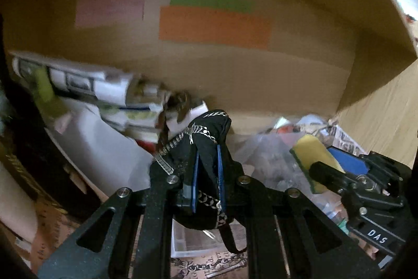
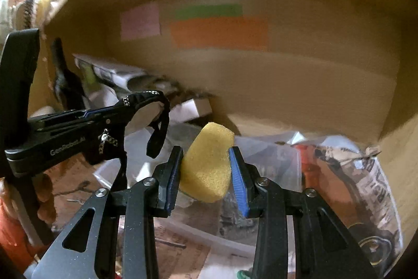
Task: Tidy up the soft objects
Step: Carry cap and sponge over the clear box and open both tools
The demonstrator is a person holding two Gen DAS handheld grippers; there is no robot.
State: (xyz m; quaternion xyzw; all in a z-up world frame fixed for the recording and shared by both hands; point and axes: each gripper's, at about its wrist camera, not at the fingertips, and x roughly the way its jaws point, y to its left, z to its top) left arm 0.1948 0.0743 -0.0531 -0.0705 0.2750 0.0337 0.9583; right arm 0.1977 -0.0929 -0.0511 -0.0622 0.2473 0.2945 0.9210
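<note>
My left gripper (image 1: pixel 207 169) is shut on a black fabric piece with a silver chain trim (image 1: pixel 209 132), held up inside a large cardboard box (image 1: pixel 235 75). It also shows from the side in the right wrist view (image 2: pixel 141 98), left of centre. My right gripper (image 2: pixel 206 164) is shut on a yellow sponge (image 2: pixel 207 164) with a green backing. In the left wrist view the sponge (image 1: pixel 313 156) and the right gripper (image 1: pixel 329 166) sit at the lower right. Both grippers hover over the box contents.
The box's back wall carries pink (image 1: pixel 109 4), green (image 1: pixel 209 0) and orange (image 1: pixel 214 26) paper labels. Papers and small cartons (image 1: pixel 86 80) lie at the left. Clear plastic bags (image 2: pixel 274 156) and printed newspaper (image 2: pixel 371 179) lie at the right. A clear tray (image 1: pixel 193 239) lies below.
</note>
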